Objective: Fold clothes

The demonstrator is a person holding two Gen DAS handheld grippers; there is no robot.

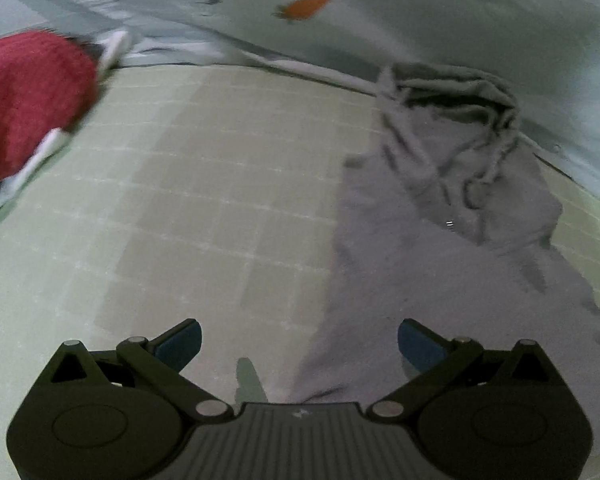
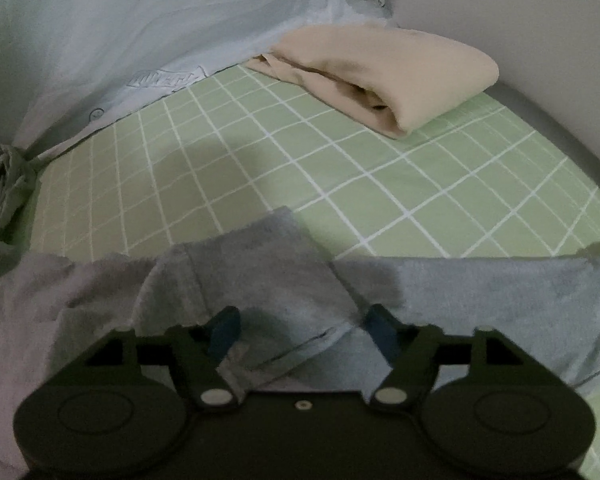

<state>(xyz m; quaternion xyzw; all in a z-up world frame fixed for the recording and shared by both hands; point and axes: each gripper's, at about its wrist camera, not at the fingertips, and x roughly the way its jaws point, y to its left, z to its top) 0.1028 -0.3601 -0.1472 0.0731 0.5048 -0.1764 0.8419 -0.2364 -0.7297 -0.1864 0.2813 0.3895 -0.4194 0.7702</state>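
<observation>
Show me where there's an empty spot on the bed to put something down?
The biggest bare patch of the green checked sheet lies between the grey garment near the right claw and the folded beige cloth. Another lies between the red cloth and the grey garment. The back edge is crowded by the pale blue bedding.

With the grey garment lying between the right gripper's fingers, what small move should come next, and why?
Probably close the right gripper on the grey garment. A folded flap of it lies between the blue fingers, which stand apart on either side and do not seem to pinch it yet. The left gripper is wide open and holds nothing, so a fold needs a grip first.
</observation>
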